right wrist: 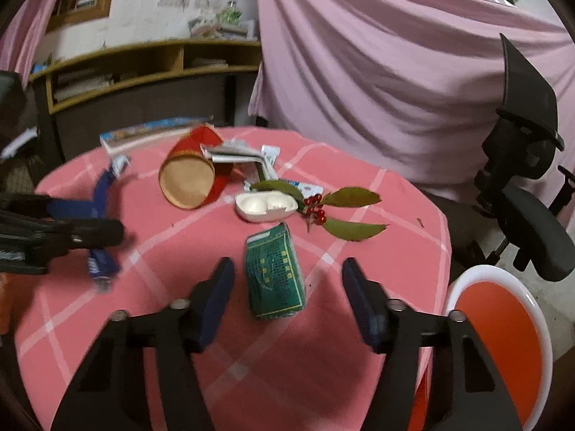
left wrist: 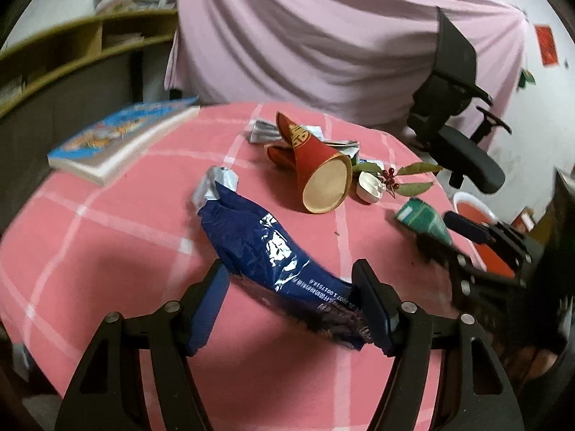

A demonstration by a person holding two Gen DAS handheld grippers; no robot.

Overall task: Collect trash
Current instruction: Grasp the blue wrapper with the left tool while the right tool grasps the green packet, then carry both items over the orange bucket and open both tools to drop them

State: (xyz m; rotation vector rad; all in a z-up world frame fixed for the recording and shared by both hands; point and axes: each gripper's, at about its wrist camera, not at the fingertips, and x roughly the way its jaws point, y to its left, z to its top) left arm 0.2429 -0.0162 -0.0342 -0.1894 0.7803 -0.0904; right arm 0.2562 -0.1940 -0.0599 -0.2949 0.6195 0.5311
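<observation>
A crumpled blue snack wrapper (left wrist: 258, 240) lies on the pink checked tablecloth (left wrist: 107, 251). My left gripper (left wrist: 290, 265) stands around its near end, open: the right pad touches the wrapper and a strip of cloth shows beside the left pad. My right gripper (right wrist: 287, 262) is open around a green packet (right wrist: 275, 276), with a gap on both sides. Behind lie a tipped red paper cup (right wrist: 190, 176), a white open case (right wrist: 264, 208), a leafy sprig with red berries (right wrist: 316, 208) and some silver wrappers (right wrist: 237, 154).
A blue-covered book (left wrist: 118, 140) lies at the table's far left edge. A black office chair (right wrist: 532, 197) stands to the right, with a white-rimmed red tub (right wrist: 503, 341) below the table's right edge. A pink drape (right wrist: 395, 72) and a wooden shelf (right wrist: 143, 64) are behind.
</observation>
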